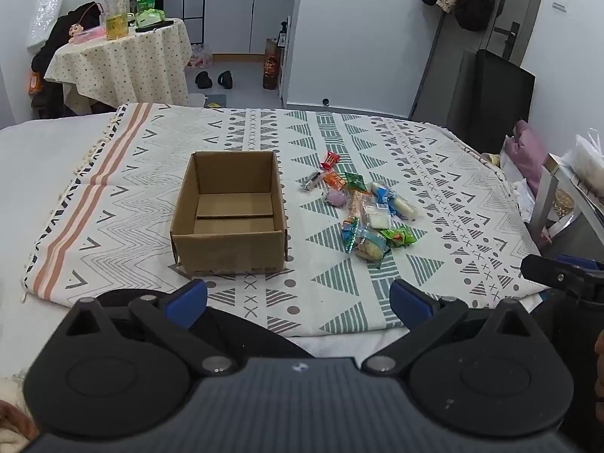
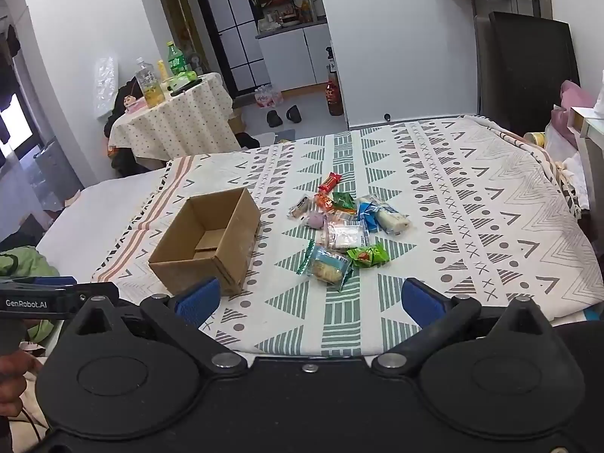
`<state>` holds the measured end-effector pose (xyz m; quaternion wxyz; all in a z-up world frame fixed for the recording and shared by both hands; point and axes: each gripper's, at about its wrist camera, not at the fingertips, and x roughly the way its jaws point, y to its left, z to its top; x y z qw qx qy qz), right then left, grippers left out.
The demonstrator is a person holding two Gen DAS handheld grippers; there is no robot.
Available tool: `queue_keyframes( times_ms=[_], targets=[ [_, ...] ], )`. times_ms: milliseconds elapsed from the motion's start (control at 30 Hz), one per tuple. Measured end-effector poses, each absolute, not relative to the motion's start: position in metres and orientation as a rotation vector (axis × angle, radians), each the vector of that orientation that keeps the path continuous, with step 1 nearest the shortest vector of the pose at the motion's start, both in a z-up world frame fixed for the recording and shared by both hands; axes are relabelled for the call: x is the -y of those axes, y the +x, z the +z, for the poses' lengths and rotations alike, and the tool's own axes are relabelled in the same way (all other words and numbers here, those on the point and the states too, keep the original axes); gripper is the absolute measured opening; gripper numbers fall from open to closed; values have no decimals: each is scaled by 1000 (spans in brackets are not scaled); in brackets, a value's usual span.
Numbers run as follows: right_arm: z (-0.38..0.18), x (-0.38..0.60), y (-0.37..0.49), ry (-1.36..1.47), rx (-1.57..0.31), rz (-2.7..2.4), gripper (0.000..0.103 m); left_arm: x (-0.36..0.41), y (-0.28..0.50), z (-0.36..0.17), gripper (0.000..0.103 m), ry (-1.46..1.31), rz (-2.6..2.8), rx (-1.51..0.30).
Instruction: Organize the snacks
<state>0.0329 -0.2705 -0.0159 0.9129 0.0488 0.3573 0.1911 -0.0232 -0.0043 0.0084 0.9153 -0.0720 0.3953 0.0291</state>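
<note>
**Box and snacks on patterned cloth, both claws spread wide**

Left wrist: left gripper (image 1: 298, 300) gaping, empty, above near cloth (image 1: 445, 173) edge. Cardboard box (image 1: 230, 215) mid-cloth, empty; snack pile (image 1: 362, 211) just right, apart.

Right wrist: right gripper (image 2: 309, 300) likewise spread, holding nothing. Box (image 2: 205, 245) toward left edge, snacks (image 2: 343, 226) centre.

Surfaces and materials, both wrist views.

Cardboard box (image 1: 230, 211), centre left: brown corrugated paperboard, matt, edges slightly rough. Snack packets (image 1: 362, 207), centre right: glossy plastic film, some clear, crinkled. Patterned cloth (image 1: 434, 173) beneath: woven fabric, matt, fringed at left edge. Left gripper (image 1: 298, 300) and right gripper (image 2: 309, 298), lower frame: matt black plastic bodies, blue textured pads (image 2: 198, 300), bright metal pivot pins (image 2: 226, 359). Bottles (image 1: 115, 9), upper left: clear shiny plastic.
</note>
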Motion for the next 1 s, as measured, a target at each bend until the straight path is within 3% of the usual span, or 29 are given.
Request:
queue_keyframes(
  times_ms=[1000],
  targets=[
    [-7,255,12,50,-731,401,103,0,-41,17,102,-153,42,-790]
  ],
)
